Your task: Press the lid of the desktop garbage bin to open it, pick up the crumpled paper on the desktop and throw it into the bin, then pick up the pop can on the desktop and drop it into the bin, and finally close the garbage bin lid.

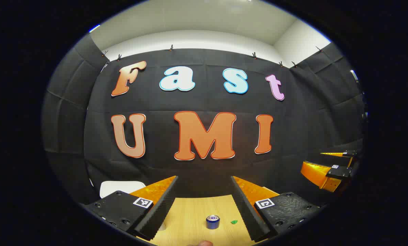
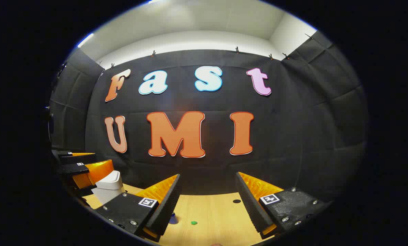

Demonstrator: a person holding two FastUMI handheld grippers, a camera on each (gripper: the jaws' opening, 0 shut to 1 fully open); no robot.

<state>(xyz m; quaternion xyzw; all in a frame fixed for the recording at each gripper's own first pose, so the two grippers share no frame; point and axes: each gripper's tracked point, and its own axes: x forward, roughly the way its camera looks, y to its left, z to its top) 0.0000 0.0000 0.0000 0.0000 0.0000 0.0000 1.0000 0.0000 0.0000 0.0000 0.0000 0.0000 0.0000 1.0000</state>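
both grippers, left gripper (image 1: 204, 205) and right gripper (image 2: 207, 205), hang spread wide, holding nothing. a small blue metal pop can (image 1: 212, 221) stands upright on the pale wooden desktop (image 1: 190, 218) between the left fingers; the white plastic bin (image 2: 109, 189) sits left of the right gripper.

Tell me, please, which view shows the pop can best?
The left gripper view: the pop can stands upright in plain sight on the wooden desktop, between the open tongs. In the right gripper view, only a sliver of it peeks out beside one finger of the right tongs.
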